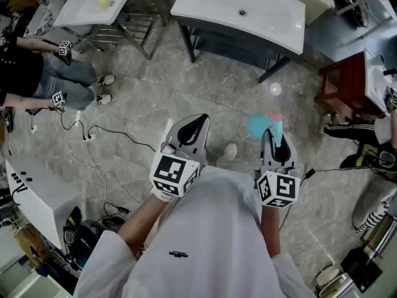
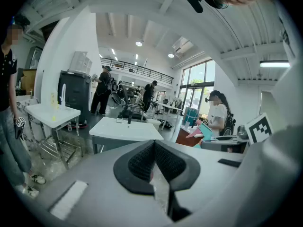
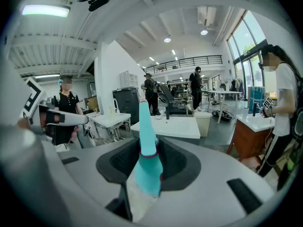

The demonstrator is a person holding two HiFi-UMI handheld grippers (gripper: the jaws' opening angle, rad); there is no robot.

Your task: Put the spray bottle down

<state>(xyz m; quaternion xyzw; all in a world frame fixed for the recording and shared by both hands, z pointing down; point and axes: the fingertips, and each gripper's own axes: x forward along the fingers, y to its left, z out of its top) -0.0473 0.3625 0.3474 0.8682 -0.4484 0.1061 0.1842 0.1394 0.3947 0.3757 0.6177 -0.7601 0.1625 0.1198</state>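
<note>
Your right gripper is clenched on the teal spray bottle, holding it in the air over the floor short of the white bench's near edge because it's not set down yet; your left gripper is closed on nothing.

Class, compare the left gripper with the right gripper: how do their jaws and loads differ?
The left gripper carries nothing; the right gripper grips a turquoise spray bottle. The left gripper's jaws are together, while the right gripper's jaws are held apart by the bottle. Both are grey, bear a marker cube and point out over the floor.
</note>
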